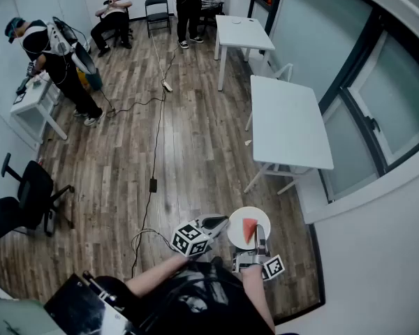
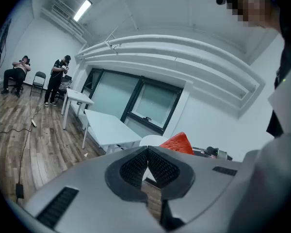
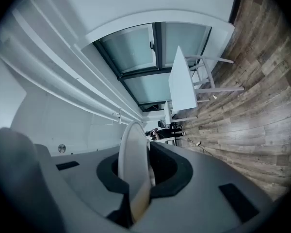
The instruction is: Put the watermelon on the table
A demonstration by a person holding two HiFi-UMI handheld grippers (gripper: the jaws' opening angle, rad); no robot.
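Observation:
A red watermelon slice (image 1: pixel 249 229) lies on a round white plate (image 1: pixel 239 237), carried above the wooden floor at the bottom of the head view. My right gripper (image 1: pixel 260 239) is shut on the plate's near rim. In the right gripper view the plate (image 3: pixel 133 161) stands edge-on between the pads. My left gripper (image 1: pixel 222 222) hovers just left of the plate, shut with nothing in it. In the left gripper view its pads (image 2: pixel 136 166) meet at the tips, and the watermelon slice (image 2: pixel 178 142) and plate (image 2: pixel 152 140) show beyond them. The nearest white table (image 1: pixel 290 121) stands ahead by the window.
A second white table (image 1: pixel 241 30) stands farther back. Several people are at the far end, near a black chair (image 1: pixel 157 11) and a small desk (image 1: pixel 35 100). An office chair (image 1: pixel 24 197) is at the left. A cable (image 1: pixel 153 159) runs along the floor.

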